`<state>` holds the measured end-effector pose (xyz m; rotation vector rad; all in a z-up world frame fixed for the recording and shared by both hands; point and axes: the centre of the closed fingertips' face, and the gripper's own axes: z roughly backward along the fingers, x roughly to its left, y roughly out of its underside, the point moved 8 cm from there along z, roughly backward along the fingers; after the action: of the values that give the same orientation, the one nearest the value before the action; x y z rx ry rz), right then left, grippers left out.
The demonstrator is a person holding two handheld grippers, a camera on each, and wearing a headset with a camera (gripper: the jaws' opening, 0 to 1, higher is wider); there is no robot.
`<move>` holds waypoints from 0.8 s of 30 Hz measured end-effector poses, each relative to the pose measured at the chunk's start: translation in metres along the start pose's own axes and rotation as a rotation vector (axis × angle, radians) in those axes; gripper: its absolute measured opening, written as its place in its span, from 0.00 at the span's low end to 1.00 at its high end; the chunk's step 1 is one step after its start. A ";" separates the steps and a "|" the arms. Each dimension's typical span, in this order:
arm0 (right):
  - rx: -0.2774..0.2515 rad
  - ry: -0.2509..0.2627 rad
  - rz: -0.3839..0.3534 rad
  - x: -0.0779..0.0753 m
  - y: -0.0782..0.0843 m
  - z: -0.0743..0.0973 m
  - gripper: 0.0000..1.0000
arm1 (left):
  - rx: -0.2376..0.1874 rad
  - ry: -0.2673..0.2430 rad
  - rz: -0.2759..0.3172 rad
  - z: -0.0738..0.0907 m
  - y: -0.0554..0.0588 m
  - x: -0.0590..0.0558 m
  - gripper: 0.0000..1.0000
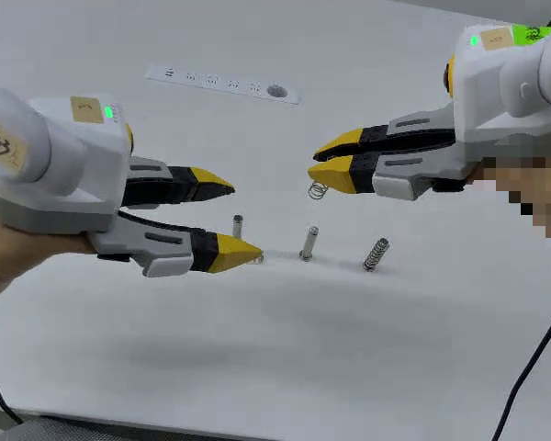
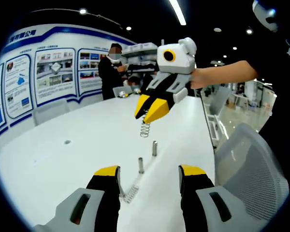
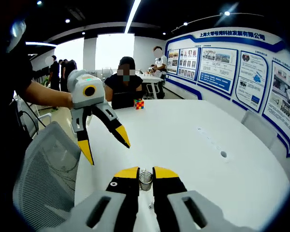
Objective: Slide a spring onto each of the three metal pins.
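Three pins stand on the table [image 1: 257, 367]. The right pin [image 1: 376, 254] appears already sleeved in a spring, while the middle pin [image 1: 309, 242] and left pin [image 1: 238, 223] are bare, so two fittings look left to do.

- **Held spring** [image 1: 319, 190]: pinched in the right gripper [image 1: 317, 165], jaws closed on it, hanging above the bare pins.
- **Loose spring** [image 2: 130, 192]: lying on the table, partly hidden in the head view by the left gripper [image 1: 246, 219], whose jaws are spread and empty.
- **Hard to make out:** the pin inside the right-hand coil.
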<state>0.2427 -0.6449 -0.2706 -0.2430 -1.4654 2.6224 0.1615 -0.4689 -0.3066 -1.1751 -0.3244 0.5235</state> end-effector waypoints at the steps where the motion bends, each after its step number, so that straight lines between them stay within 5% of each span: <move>1: 0.007 0.007 -0.009 -0.003 0.003 -0.002 0.11 | 0.000 -0.004 0.000 0.002 0.000 0.001 0.51; 12: 0.073 0.021 -0.063 -0.014 0.037 -0.019 0.11 | 0.051 -0.069 0.043 0.014 0.018 0.015 0.68; 21: 0.106 0.022 -0.097 -0.020 0.053 -0.033 0.11 | 0.056 -0.096 0.066 0.017 0.022 0.019 0.73; 24: 0.110 0.022 -0.101 -0.020 0.054 -0.034 0.11 | 0.051 -0.102 0.114 0.018 0.025 0.020 0.79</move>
<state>0.2670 -0.6485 -0.3331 -0.1802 -1.2864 2.6003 0.1636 -0.4362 -0.3242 -1.1237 -0.3311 0.6890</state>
